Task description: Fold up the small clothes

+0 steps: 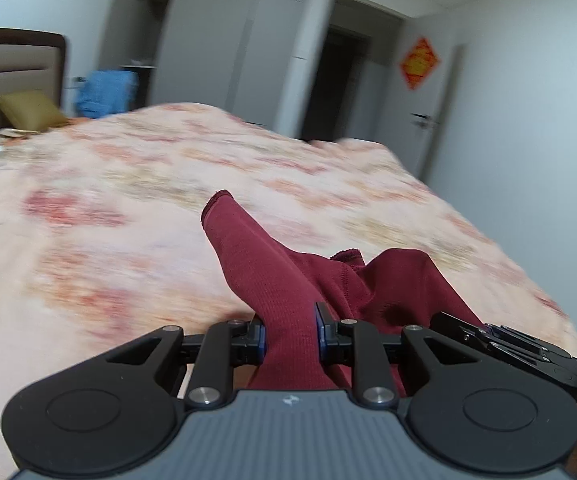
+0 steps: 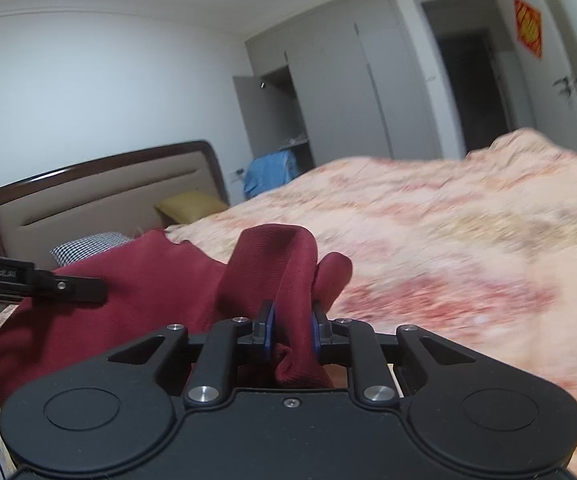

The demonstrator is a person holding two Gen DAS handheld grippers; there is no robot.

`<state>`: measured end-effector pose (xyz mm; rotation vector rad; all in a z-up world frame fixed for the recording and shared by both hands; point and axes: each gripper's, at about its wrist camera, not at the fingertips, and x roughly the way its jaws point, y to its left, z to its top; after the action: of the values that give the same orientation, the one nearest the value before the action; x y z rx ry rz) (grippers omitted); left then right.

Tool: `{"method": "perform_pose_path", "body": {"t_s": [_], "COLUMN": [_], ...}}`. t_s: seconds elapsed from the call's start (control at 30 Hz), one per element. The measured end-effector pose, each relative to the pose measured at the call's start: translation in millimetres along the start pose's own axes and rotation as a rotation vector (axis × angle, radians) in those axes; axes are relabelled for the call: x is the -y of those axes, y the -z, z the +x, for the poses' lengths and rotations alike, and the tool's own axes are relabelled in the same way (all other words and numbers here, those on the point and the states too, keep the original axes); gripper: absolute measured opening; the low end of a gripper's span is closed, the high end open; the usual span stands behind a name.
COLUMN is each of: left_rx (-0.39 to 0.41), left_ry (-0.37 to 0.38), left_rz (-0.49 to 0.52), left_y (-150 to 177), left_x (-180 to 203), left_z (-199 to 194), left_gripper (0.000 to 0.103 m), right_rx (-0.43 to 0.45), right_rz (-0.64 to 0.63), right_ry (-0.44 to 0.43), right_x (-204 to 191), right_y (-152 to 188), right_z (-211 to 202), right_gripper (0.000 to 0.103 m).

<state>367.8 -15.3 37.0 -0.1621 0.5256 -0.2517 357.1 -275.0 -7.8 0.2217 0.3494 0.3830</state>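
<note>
Left gripper: pads clamped on dark red garment. Right gripper: pads clamped on another bunched fold. Garment: lifted over the floral bedspread. Beyond: mustard pillow, headboard; wardrobe, one door open, contents indistinct.

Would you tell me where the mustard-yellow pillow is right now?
The yellow pillow lies at the head of the bed, against the padded headboard, with a checked pillow nearer the camera.
</note>
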Motion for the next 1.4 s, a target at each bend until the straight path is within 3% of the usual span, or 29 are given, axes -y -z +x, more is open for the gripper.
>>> {"method": "perform_pose_path", "body": {"t_s": [0.17, 0.3, 0.53, 0.63, 0.7, 0.8, 1.0, 1.17, 1.4], "left_rx": [-0.055, -0.086, -0.11, -0.117, -0.112, -0.095, -0.043, 0.015, 0.084], "left_ry": [-0.086, -0.101, -0.109, -0.122, -0.131, -0.145, -0.157, -0.169, -0.184], "left_rz": [-0.074, -0.095, -0.105, -0.107, -0.111, -0.101, -0.1, -0.087, -0.06], "left_y": [6.6, 22.3, 34.7, 35.4, 35.8, 34.3, 25.7, 22.1, 37.0], "left_x": [-41.1, -52.5, -60.5, -59.8, -57.7, -53.0, -44.4, -31.7, -15.9], "left_z": [8.2, 17.9, 22.3, 19.0, 12.9, 0.3, -34.1, -76.7, -148.4], "left_gripper": [0.025, 0.03, 0.039, 0.064, 0.081, 0.093, 0.102, 0.103, 0.103], "right_rx": [-0.073, -0.079, -0.082, -0.089, -0.078, -0.058, 0.0, 0.073, 0.136], "right_rz": [0.043, 0.109, 0.108, 0.109, 0.091, 0.047, -0.008, -0.021, -0.081], "right_ry": [0.062, 0.091, 0.136, 0.158, 0.182, 0.191, 0.187, 0.16, 0.16], "right_x": [-11.3, 1.5, 0.7, 4.4, 2.8, -4.9, -31.0, -59.8, -105.4], "right_y": [15.8, 25.5, 31.7, 30.4, 29.5, 26.4, 10.1, -5.3, -8.5], "right_z": [35.7, 32.1, 22.6, 23.7, 19.4, 8.2, -27.2, -72.1, -139.0], "right_gripper": [0.019, 0.023, 0.035, 0.048, 0.063, 0.075, 0.092, 0.102, 0.102]}}
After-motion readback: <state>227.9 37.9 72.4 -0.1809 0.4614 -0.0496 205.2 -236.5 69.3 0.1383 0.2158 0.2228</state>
